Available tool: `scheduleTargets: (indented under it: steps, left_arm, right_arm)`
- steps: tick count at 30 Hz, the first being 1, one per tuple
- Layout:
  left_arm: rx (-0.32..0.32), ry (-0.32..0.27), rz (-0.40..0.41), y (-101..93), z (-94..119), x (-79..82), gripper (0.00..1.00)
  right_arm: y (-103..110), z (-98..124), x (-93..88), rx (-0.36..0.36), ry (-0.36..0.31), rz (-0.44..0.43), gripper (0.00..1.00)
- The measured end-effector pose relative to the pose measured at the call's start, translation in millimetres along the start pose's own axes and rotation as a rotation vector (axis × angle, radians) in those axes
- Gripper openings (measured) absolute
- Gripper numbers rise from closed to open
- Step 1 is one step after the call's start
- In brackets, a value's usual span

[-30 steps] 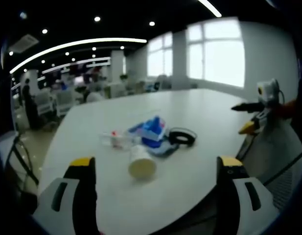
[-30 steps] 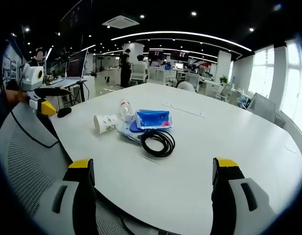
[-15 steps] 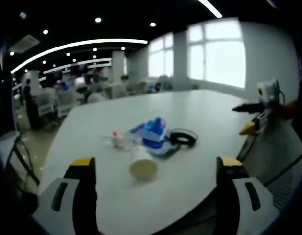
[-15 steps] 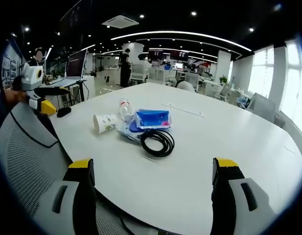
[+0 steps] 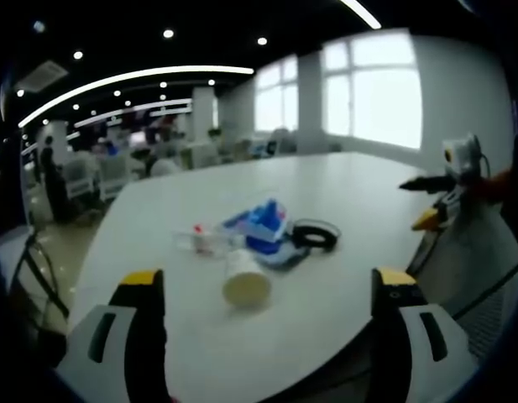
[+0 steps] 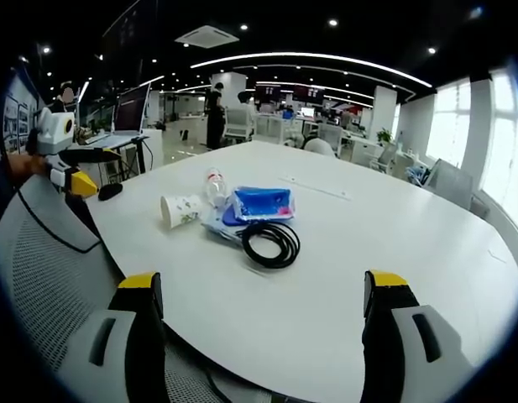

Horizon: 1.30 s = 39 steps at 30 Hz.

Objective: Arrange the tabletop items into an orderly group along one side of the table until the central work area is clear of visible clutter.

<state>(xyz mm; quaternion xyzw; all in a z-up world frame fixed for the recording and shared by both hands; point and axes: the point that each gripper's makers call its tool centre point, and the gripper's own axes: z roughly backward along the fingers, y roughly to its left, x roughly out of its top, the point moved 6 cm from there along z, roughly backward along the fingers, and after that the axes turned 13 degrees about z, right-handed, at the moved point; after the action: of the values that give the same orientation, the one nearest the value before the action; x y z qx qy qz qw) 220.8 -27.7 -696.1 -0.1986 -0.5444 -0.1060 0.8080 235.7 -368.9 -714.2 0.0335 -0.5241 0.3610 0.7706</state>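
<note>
The left gripper view looks across the white table (image 5: 342, 185) from one edge, held back from the things and facing bright windows. The right gripper view looks in from a neighbouring edge, facing the open office. Both share the central cluster: paper cup (image 5: 244, 281) (image 6: 180, 210), blue pack (image 5: 263, 222) (image 6: 262, 204) and black cable coil (image 5: 314, 236) (image 6: 271, 243).

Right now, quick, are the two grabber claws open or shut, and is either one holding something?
Left gripper: open, holding nothing.
Right gripper: open, holding nothing.
</note>
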Motion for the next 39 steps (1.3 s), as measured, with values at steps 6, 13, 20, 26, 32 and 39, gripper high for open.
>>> scheduleTargets:
  steps: [6, 13, 20, 26, 32, 39]
  left_arm:
    - [-0.001, 0.006, -0.005, -2.3, 0, 0.1, 1.00]
    - [-0.001, 0.011, -0.006, -3.7, 0, 2.2, 1.00]
    - [-0.017, 0.022, -0.028, -4.4, 1, 6.0, 1.00]
    - [-0.036, 0.041, -0.052, 0.8, -5, 12.8, 1.00]
    - [-0.058, 0.035, -0.063, 4.7, -13, 24.8, 1.00]
    - [-0.089, 0.045, -0.138, 4.4, -26, 32.6, 0.97]
  right_arm:
    - [0, 0, -0.6, 0.000, 0.003, -0.001, 1.00]
    - [0, 0, -0.5, -0.003, 0.003, -0.002, 1.00]
    - [0, 0, -0.7, 0.001, 0.010, -0.002, 1.00]
    - [0, -1, -0.6, 0.002, 0.011, -0.004, 1.00]
    - [0, 0, -0.3, -0.001, 0.009, -0.007, 1.00]
    - [-2, 0, 0.0, -0.005, 0.009, -0.005, 1.00]
